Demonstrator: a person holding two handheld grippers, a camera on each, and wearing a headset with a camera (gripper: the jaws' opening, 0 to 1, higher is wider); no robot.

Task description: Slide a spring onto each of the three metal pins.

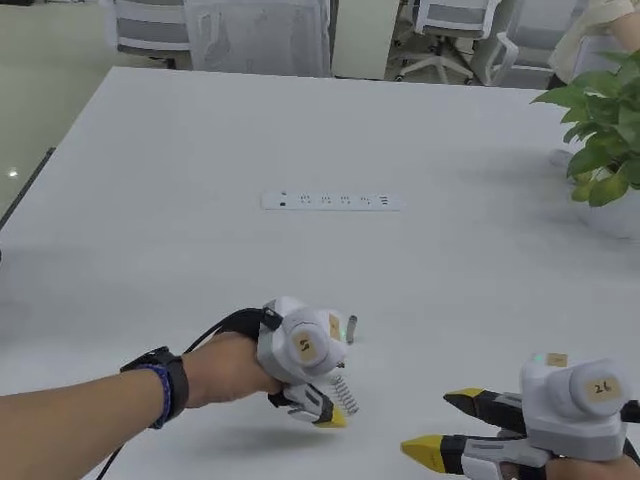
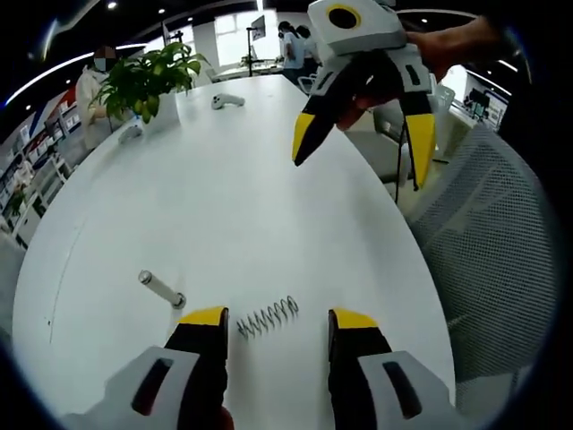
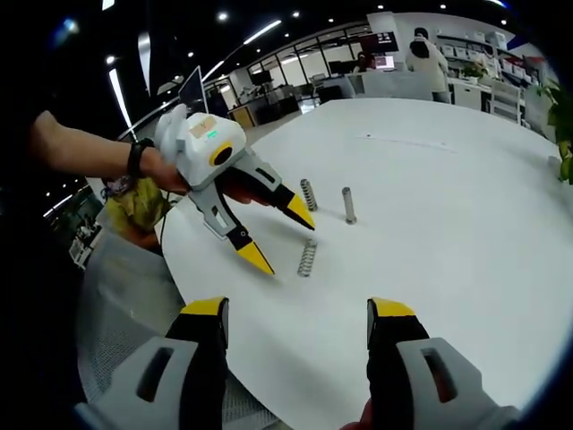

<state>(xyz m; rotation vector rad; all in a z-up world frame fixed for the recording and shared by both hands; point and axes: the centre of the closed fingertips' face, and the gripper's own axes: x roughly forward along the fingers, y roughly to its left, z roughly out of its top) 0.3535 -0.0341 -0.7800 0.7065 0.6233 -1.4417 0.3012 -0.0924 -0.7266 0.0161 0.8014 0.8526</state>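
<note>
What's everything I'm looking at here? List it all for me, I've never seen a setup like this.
Table: one, white, under everything.
Springs: two, silvery; one lying loose just ahead of the left jaws, one upright behind it, seemingly on a pin.
Bare pin: one, metal, upright beside the upright spring.
Power strip: one, white, mid-table.
Plant: one, green, right edge.
Small devices: two, white, near the plant.
Office chairs: several, grey, beyond the table.
Wristband: one, dark, left wrist.
Left gripper: white, yellow-tipped jaws, open.
Right gripper: same colours, open.
</note>
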